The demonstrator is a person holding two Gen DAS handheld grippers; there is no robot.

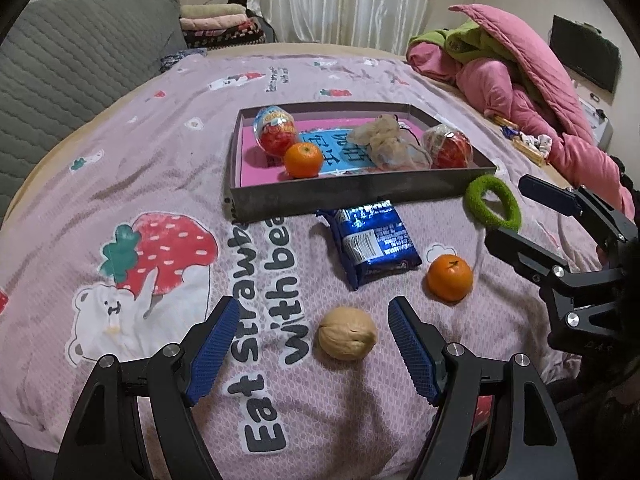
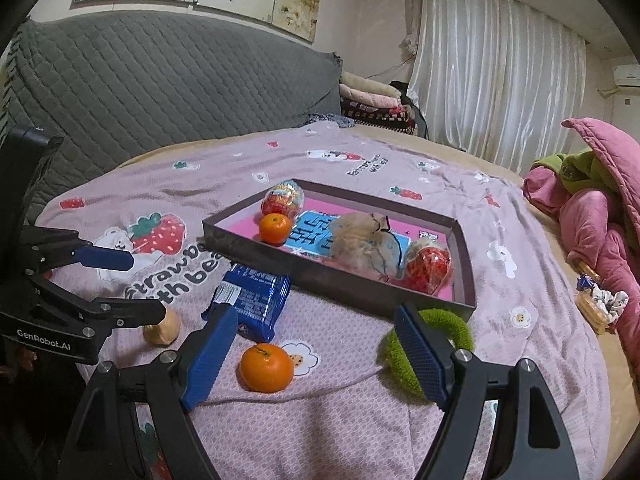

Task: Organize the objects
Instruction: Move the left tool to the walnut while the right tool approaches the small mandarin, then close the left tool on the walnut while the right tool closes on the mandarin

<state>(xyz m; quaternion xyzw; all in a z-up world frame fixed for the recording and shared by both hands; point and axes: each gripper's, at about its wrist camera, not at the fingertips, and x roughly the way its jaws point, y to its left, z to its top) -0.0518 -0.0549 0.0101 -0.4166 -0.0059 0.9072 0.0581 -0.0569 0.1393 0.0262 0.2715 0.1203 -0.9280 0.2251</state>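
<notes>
A shallow grey box (image 1: 360, 194) (image 2: 360, 294) lies on the pink bedspread. It holds a tangerine (image 1: 303, 160), two red toy eggs (image 1: 275, 130) (image 1: 447, 147) and a beige mesh bag (image 1: 390, 144). On the spread in front lie a blue snack pack (image 1: 372, 242) (image 2: 252, 300), a tangerine (image 1: 449, 278) (image 2: 266, 368), a walnut (image 1: 347, 339) (image 2: 162, 330) and a green hair ring (image 1: 493, 202) (image 2: 424, 348). My left gripper (image 1: 312, 316) is open, the walnut between its fingers. My right gripper (image 2: 316, 324) is open above the tangerine and the ring.
A grey quilted headboard (image 2: 160, 80) stands behind the bed. Pink and green bedding (image 1: 520, 80) is heaped at the right. Folded blankets (image 1: 216, 26) are stacked by the white curtain. A small pile of wrappers (image 2: 600, 304) lies at the right edge of the bed.
</notes>
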